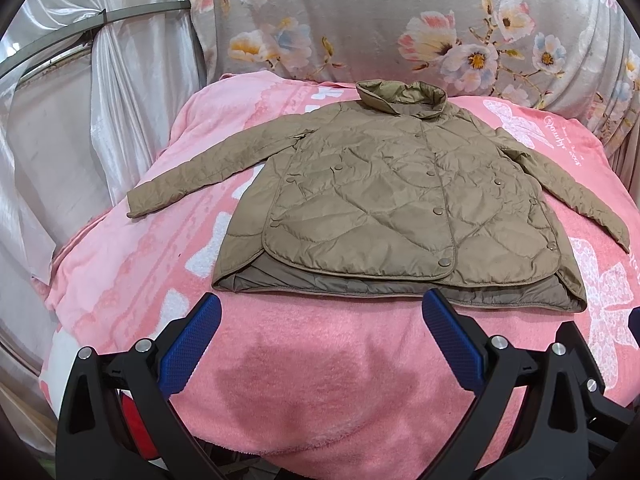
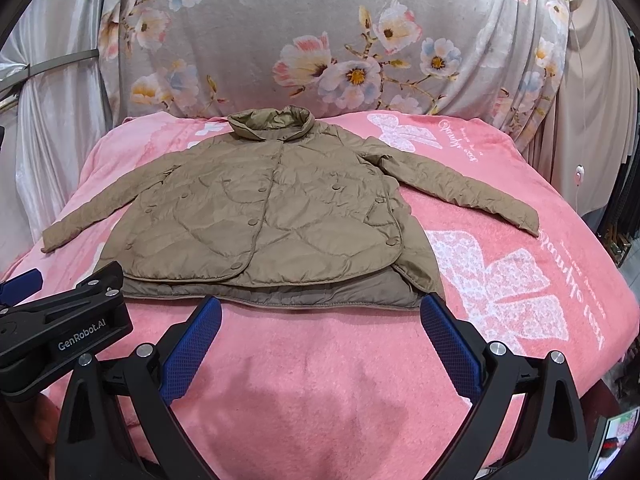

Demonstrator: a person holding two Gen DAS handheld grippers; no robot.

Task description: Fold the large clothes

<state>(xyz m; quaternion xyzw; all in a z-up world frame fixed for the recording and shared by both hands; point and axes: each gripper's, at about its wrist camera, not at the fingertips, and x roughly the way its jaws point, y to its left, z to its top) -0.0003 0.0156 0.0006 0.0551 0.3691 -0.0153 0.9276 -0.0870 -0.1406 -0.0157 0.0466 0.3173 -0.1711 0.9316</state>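
A tan quilted jacket (image 1: 384, 200) lies flat and buttoned on a pink blanket (image 1: 320, 360), collar away from me, both sleeves spread out to the sides. It also shows in the right wrist view (image 2: 256, 224). My left gripper (image 1: 320, 316) is open and empty, hovering just short of the jacket's hem. My right gripper (image 2: 320, 316) is open and empty, also just short of the hem, towards its right half. The left gripper's black body (image 2: 60, 328) shows at the left of the right wrist view.
A grey floral cushion (image 2: 320, 40) stands behind the jacket. White curtains (image 1: 60, 120) hang at the left. The pink blanket (image 2: 520, 280) has white bow prints at the right and drops off at its edges.
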